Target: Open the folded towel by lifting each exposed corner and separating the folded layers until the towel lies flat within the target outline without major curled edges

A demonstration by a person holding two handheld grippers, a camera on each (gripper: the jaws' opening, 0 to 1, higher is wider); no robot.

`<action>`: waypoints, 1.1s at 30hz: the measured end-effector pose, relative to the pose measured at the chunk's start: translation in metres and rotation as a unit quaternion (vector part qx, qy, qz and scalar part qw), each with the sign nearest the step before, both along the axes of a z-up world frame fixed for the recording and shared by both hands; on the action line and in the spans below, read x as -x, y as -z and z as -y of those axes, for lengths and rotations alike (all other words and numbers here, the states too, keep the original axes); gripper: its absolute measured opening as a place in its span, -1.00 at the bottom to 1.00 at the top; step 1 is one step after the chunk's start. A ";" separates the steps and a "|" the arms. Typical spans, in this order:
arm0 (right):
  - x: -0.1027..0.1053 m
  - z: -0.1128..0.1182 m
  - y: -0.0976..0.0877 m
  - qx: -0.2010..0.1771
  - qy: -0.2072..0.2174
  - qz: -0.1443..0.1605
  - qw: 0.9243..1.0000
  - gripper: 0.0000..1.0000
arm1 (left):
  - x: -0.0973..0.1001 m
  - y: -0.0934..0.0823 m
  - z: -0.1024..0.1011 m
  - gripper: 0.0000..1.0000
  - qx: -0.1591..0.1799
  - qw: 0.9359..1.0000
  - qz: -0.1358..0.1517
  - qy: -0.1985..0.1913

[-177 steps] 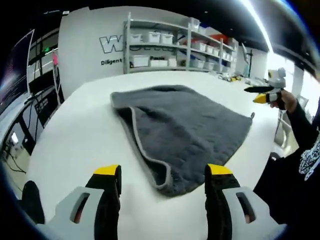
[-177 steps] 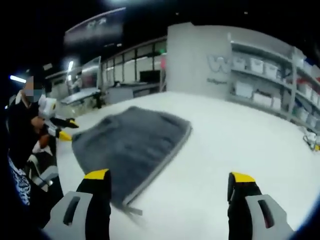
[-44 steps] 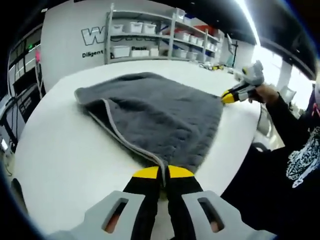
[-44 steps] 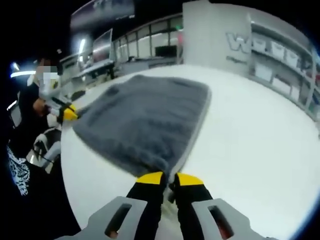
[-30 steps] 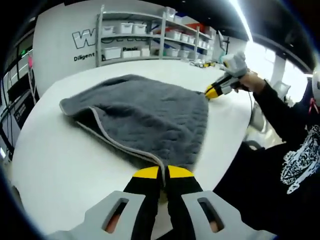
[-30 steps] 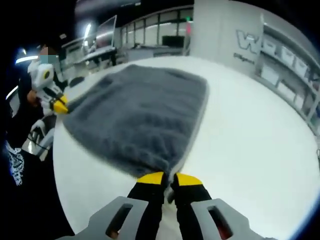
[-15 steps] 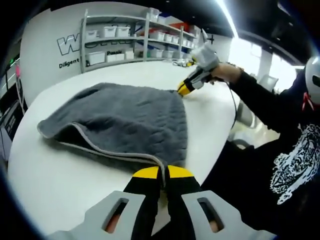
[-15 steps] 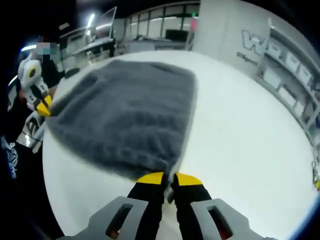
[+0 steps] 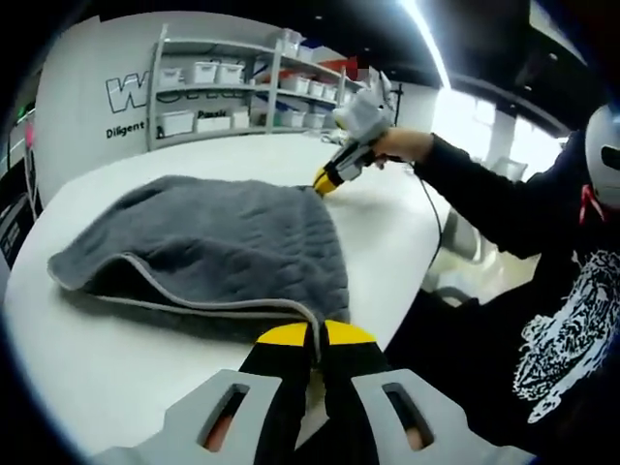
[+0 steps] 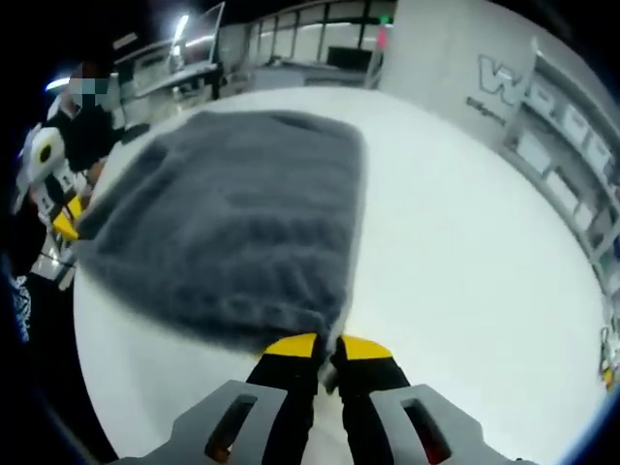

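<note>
I had the left gripper (image 9: 317, 334) clenched on a near corner of the grey towel (image 9: 223, 237) on the white table (image 9: 97, 358), and the right gripper (image 10: 327, 347) clenched on the other. I judged an even, taut lift best.

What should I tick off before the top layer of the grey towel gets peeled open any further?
1. Left hand-held gripper shut on a corner of the grey terry towel: ok.
2. Right hand-held gripper shut on another towel corner: ok.
3. Top layer parted from the layer beneath along the pale hem: ok.
4. Only one layer pinched in each grip: cannot tell.
5. Round white table bare where the towel would unfold: ok.
6. Target outline seen: cannot tell.
</note>
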State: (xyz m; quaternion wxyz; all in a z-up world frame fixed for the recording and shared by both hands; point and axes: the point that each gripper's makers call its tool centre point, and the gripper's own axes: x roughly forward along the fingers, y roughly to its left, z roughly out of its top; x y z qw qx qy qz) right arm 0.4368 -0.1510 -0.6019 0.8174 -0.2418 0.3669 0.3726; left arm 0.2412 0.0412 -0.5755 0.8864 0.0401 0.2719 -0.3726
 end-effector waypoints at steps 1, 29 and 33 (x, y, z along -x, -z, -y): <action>-0.002 0.001 0.000 0.005 -0.002 0.000 1.000 -0.93 | 0.000 0.000 0.003 -0.97 0.002 1.000 0.000 0.001; -0.053 0.007 -0.005 0.089 -0.047 0.009 0.995 -0.93 | -0.008 -0.002 0.064 -0.96 -0.008 0.998 0.031 0.050; -0.062 0.007 -0.005 0.094 -0.052 0.013 0.994 -0.93 | -0.010 -0.003 0.074 -0.96 -0.026 0.997 0.048 0.060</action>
